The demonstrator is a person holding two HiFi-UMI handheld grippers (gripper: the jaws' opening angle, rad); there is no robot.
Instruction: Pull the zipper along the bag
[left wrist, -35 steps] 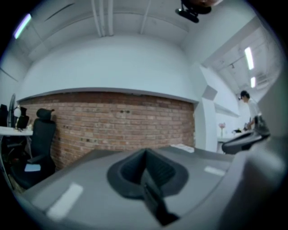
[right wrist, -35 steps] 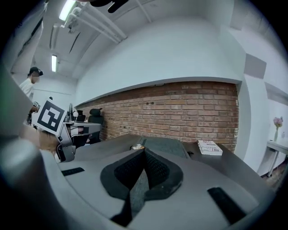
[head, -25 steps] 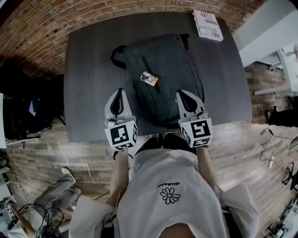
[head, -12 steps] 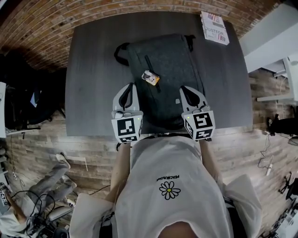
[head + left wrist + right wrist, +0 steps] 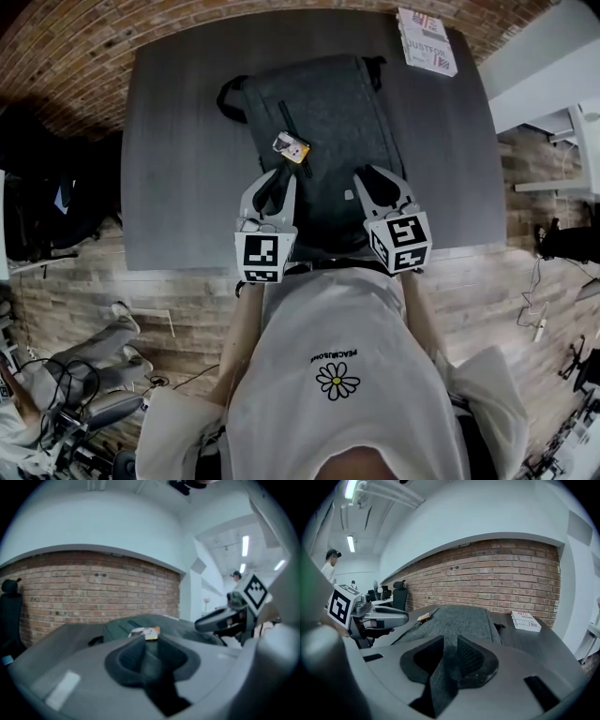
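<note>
Zipper [image 5: 284,120]: dark line on the grey bag [image 5: 352,112], running lengthwise away from the person, with a yellow-and-white tag [image 5: 291,147] toward its near end. Bag lies flat on the table [image 5: 178,141]. Left gripper [image 5: 272,185]: the nearer one, just short of the tag and pointing roughly along the zipper; jaws just opened, spread, nothing between them. Right gripper [image 5: 373,181]: over the bag's near right part, well aside; jaws just parted slightly, empty.
</note>
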